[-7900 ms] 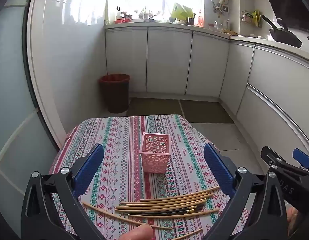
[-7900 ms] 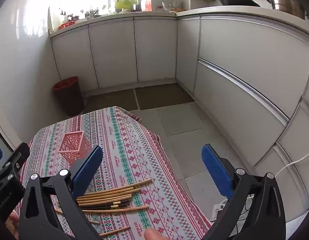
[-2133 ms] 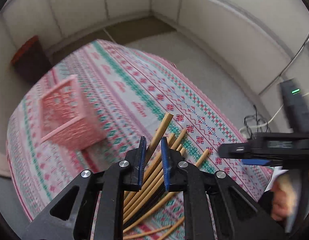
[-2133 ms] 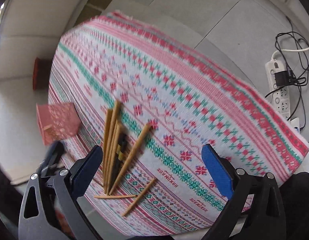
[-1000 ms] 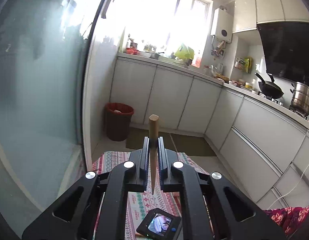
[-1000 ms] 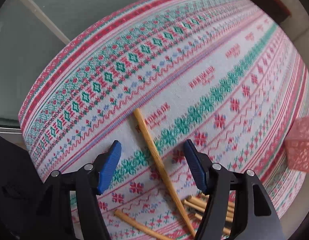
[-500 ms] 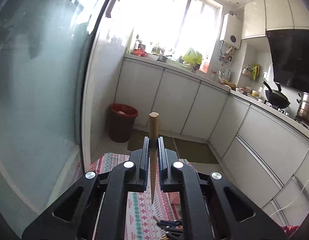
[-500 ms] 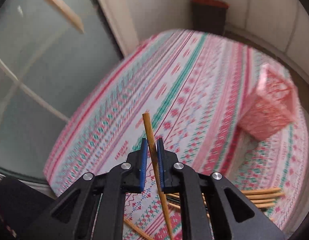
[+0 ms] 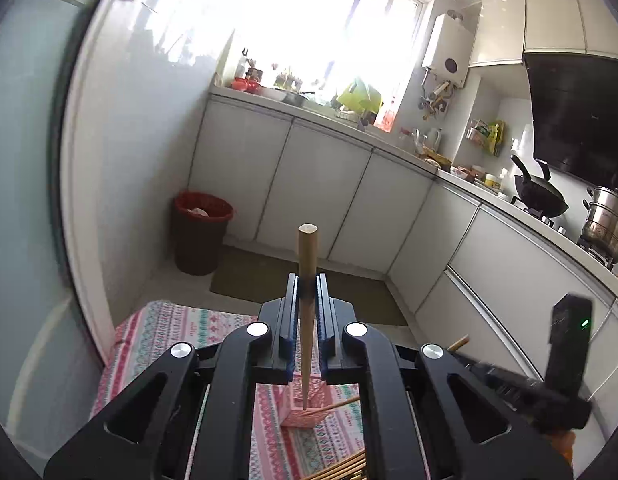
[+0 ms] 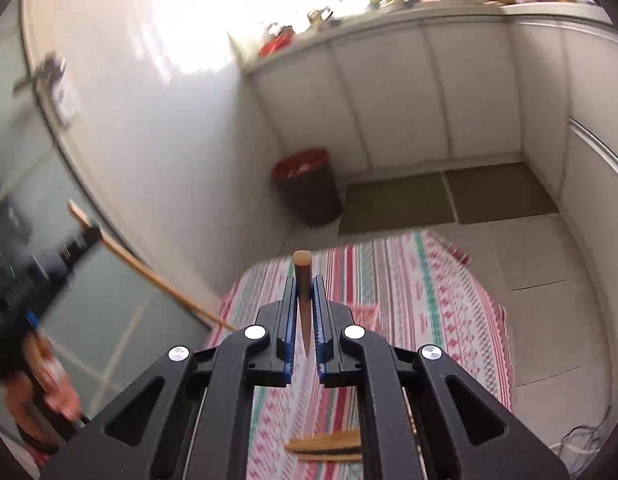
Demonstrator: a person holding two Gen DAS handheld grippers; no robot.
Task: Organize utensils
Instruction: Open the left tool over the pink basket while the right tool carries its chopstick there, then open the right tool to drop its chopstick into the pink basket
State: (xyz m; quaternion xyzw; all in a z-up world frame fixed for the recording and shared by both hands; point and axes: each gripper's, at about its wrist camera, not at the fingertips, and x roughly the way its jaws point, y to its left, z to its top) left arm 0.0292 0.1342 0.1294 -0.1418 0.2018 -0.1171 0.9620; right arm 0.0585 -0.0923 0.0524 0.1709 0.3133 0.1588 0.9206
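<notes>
Each gripper, left point(image 9: 307, 300) and right point(image 10: 305, 304), has its jaws closed on one upright chopstick point(image 9: 307, 280); the pink basket point(image 9: 305, 408) sits below on the table point(image 9: 161, 332) (partly hidden); a thin tip could catch the lattice, or slip sideways.

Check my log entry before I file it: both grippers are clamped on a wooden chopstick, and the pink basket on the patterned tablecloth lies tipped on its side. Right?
One detail is wrong. The pink basket stands upright on the patterned tablecloth, as the left wrist view shows. The rest holds: the left gripper and the right gripper each have their jaws shut on a wooden chopstick.
</notes>
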